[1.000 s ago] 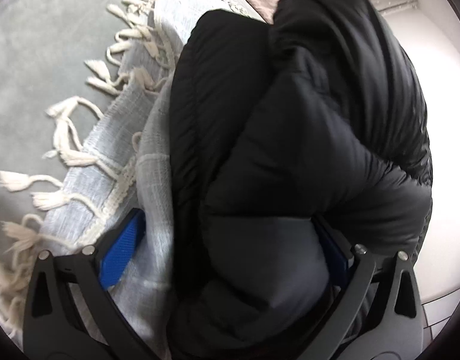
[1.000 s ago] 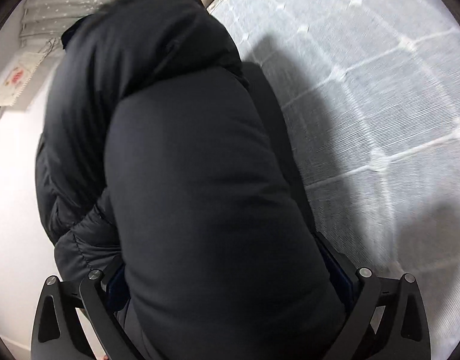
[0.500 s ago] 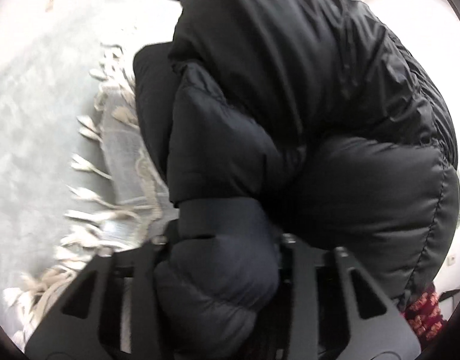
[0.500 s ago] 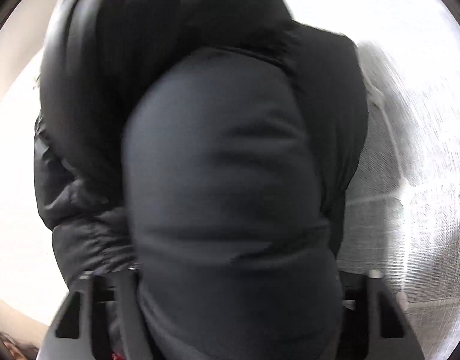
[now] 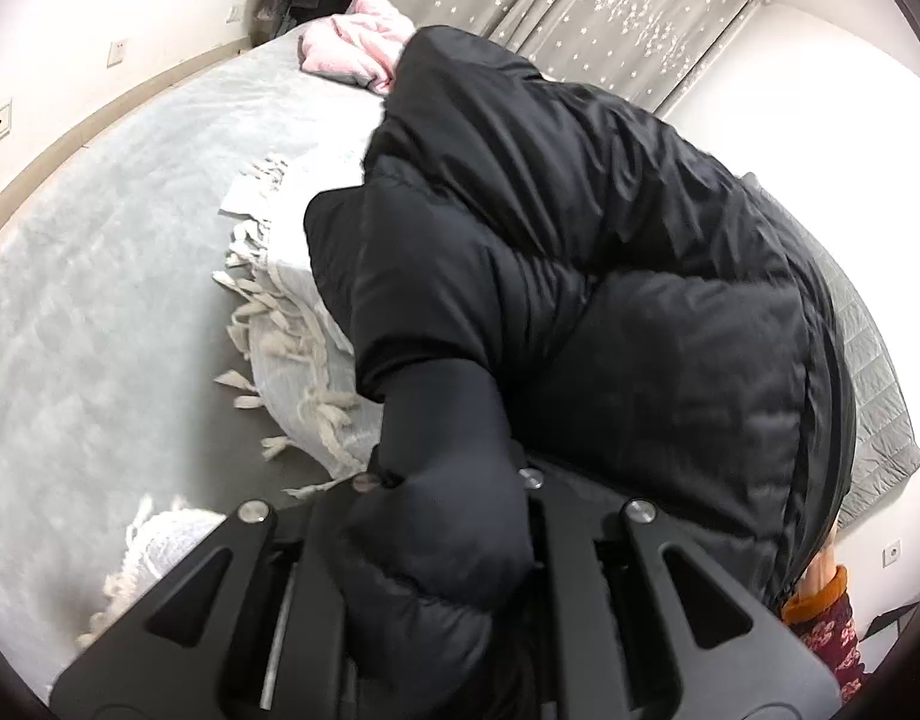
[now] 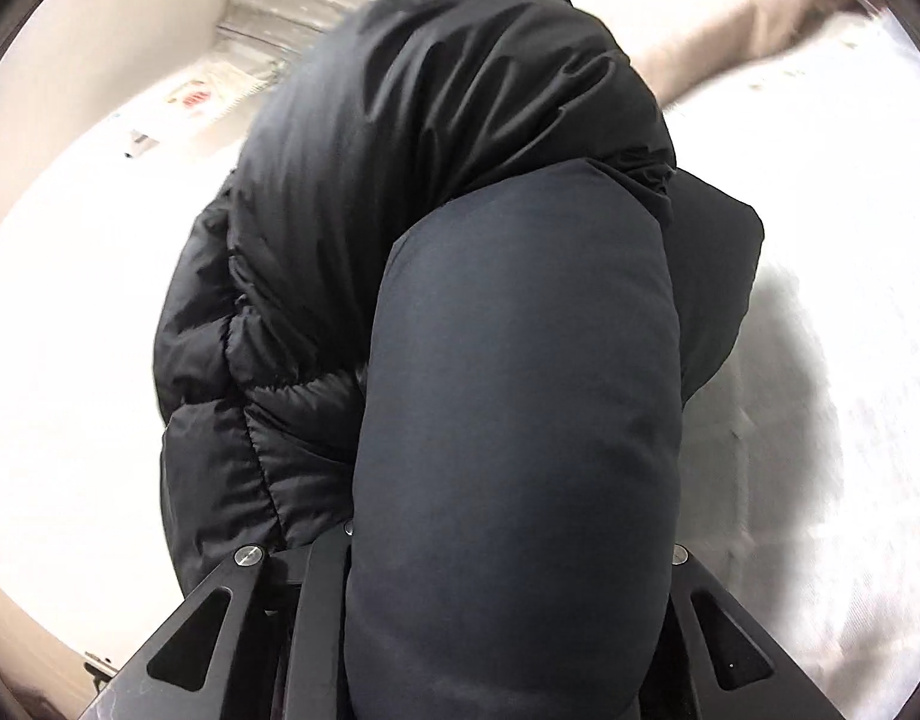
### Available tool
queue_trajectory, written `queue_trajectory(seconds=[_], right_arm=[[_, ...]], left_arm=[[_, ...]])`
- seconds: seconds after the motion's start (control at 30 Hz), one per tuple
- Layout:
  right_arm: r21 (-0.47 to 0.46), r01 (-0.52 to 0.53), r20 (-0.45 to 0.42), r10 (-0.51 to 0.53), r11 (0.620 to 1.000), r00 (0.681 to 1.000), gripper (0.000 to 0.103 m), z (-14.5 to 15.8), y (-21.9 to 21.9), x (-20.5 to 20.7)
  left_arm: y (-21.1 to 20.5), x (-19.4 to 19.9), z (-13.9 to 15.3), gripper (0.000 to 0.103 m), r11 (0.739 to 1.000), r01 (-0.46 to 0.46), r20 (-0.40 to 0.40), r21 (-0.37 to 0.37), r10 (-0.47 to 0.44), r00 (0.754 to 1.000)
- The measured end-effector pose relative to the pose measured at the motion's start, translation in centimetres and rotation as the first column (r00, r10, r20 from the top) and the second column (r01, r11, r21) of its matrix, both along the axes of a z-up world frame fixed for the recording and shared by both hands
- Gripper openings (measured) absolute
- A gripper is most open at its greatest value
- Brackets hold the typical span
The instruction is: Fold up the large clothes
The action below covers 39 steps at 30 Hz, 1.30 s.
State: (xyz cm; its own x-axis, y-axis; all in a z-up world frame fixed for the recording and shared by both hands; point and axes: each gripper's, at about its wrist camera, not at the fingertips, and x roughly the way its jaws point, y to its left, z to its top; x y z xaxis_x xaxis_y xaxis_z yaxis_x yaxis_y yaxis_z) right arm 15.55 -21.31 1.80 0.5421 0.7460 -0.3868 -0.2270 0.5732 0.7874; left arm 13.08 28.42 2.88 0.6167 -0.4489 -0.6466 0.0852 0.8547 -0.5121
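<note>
A big black puffer jacket (image 5: 610,300) is bunched up and lifted above the bed. My left gripper (image 5: 448,480) is shut on a thick padded fold of it, which bulges between the jaws. In the right wrist view the jacket (image 6: 460,192) fills the middle. My right gripper (image 6: 514,540) is shut on another thick padded roll of it. The fingertips of both grippers are hidden by the fabric.
A grey bed (image 5: 100,276) lies below, with a pale fringed throw (image 5: 292,324) under the jacket. A pink garment (image 5: 358,48) lies at the far end by starred curtains (image 5: 556,6). White bedding (image 6: 832,240) is on the right.
Both grippers have closed on the jacket and lifted it away from the bed. The cameras now look across the bed toward the curtains and wall.
</note>
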Motion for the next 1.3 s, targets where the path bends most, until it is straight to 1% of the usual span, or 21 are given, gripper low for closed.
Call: queue_trajectory(seconds=[0.13, 0.23, 0.3, 0.33, 0.4, 0.53, 0.57, 0.63, 0.7, 0.73, 0.77, 0.83, 0.87, 0.93, 1.0, 1.07, 1.13, 1.17, 1.2, 1.27, 1.3], right_arm=[[-0.058, 0.009, -0.035, -0.011, 0.998, 0.999, 0.02, 0.9, 1.0, 0.6], [-0.121, 0.037, -0.116, -0.051, 0.992, 0.992, 0.02, -0.3, 0.5, 0.7], [-0.166, 0.058, -0.162, -0.085, 0.984, 0.983, 0.02, -1.8, -0.4, 0.2], [-0.17, 0.066, -0.179, -0.097, 0.983, 0.979, 0.02, -2.5, -1.0, 0.0], [-0.171, 0.095, -0.223, -0.132, 0.981, 0.966, 0.02, -4.2, -2.3, -0.6], [-0.148, 0.15, -0.305, -0.189, 0.978, 0.933, 0.02, -7.1, -4.8, 0.3], [-0.139, 0.159, -0.317, -0.197, 0.977, 0.928, 0.02, -7.6, -5.7, 0.3], [-0.123, 0.177, -0.333, -0.208, 0.977, 0.919, 0.02, -8.4, -6.1, 0.2], [-0.107, 0.187, -0.343, -0.213, 0.977, 0.915, 0.02, -9.1, -6.2, 0.2], [-0.101, 0.186, -0.344, -0.21, 0.977, 0.915, 0.02, -8.9, -6.7, -1.2], [-0.098, 0.185, -0.344, -0.208, 0.978, 0.916, 0.02, -7.7, -7.0, -2.1], [-0.088, 0.177, -0.343, -0.197, 0.98, 0.919, 0.02, -7.7, -7.2, -2.6], [-0.085, 0.173, -0.343, -0.192, 0.981, 0.919, 0.021, -7.9, -8.2, -1.5], [-0.082, 0.157, -0.348, -0.176, 0.984, 0.921, 0.023, -8.0, -8.0, 0.2], [-0.078, 0.136, -0.356, -0.154, 0.988, 0.922, 0.027, -8.1, -8.4, 0.4], [-0.064, 0.135, -0.364, -0.149, 0.989, 0.919, 0.033, -8.4, -8.4, 1.0], [-0.019, 0.131, -0.374, -0.128, 0.991, 0.919, 0.037, -8.8, -8.1, 1.1], [0.018, 0.129, -0.376, -0.113, 0.991, 0.92, 0.037, -9.2, -7.9, 1.0], [0.051, 0.123, -0.37, -0.095, 0.991, 0.924, 0.036, -9.5, -7.7, 1.0], [0.087, 0.096, -0.333, -0.062, 0.992, 0.941, 0.031, -9.4, -7.1, 0.8], [0.097, 0.071, -0.304, -0.038, 0.993, 0.952, 0.027, -8.8, -6.2, 0.8]], left_arm=[[1.2, 0.1, -1.3, 0.016, 1.0, -0.013, -0.095, 0.004, 0.013, 0.995], [2.7, -0.9, -2.5, 0.022, 0.999, -0.014, -0.156, -0.032, 0.009, 0.988], [3.2, -1.5, -2.4, 0.033, 0.998, 0.0, -0.17, -0.057, -0.009, 0.985], [3.7, -2.0, -1.9, 0.038, 0.997, 0.012, -0.172, -0.074, -0.024, 0.985], [3.6, -2.6, -0.6, 0.057, 0.998, 0.016, -0.14, -0.06, -0.024, 0.99], [3.4, -3.6, 2.3, 0.073, 0.998, 0.021, -0.067, -0.062, -0.025, 0.997], [3.2, -3.6, 2.7, 0.08, 0.998, 0.023, -0.061, -0.066, -0.027, 0.998], [2.6, -3.3, 2.5, 0.083, 0.997, 0.04, -0.083, -0.072, -0.046, 0.995], [1.6, -1.8, 0.5, 0.083, 0.993, 0.082, -0.159, -0.081, -0.094, 0.983], [2.3, -0.9, -0.3, 0.083, 0.992, 0.092, -0.186, -0.085, -0.107, 0.977], [1.5, -0.4, -1.5, 0.083, 0.99, 0.105, -0.219, -0.09, -0.122, 0.968], [-0.4, 0.6, -3.8, 0.083, 0.988, 0.12, -0.272, -0.098, -0.143, 0.952], [-1.1, 1.6, -4.9, 0.084, 0.987, 0.119, -0.296, -0.11, -0.147, 0.944], [-0.8, 2.4, -7.2, 0.092, 0.98, 0.109, -0.331, -0.165, -0.159, 0.93], [-1.3, 3.9, -8.9, 0.097, 0.963, 0.076, -0.338, -0.257, -0.163, 0.927], [-1.5, 4.9, -10.0, 0.096, 0.937, 0.035, -0.329, -0.349, -0.157, 0.931], [-1.7, 5.6, -10.6, 0.067, 0.896, -0.005, -0.303, -0.445, -0.145, 0.942], [-1.9, 5.7, -10.3, 0.039, 0.882, -0.009, -0.276, -0.471, -0.138, 0.951], [-2.0, 5.8, -9.2, 0.025, 0.897, -0.009, -0.25, -0.443, -0.115, 0.961], [-2.5, 5.8, -6.4, 0.016, 0.94, 0.009, -0.197, -0.34, -0.08, 0.977], [-2.5, 5.8, -4.7, 0.014, 0.952, 0.01, -0.165, -0.305, -0.063, 0.984]])
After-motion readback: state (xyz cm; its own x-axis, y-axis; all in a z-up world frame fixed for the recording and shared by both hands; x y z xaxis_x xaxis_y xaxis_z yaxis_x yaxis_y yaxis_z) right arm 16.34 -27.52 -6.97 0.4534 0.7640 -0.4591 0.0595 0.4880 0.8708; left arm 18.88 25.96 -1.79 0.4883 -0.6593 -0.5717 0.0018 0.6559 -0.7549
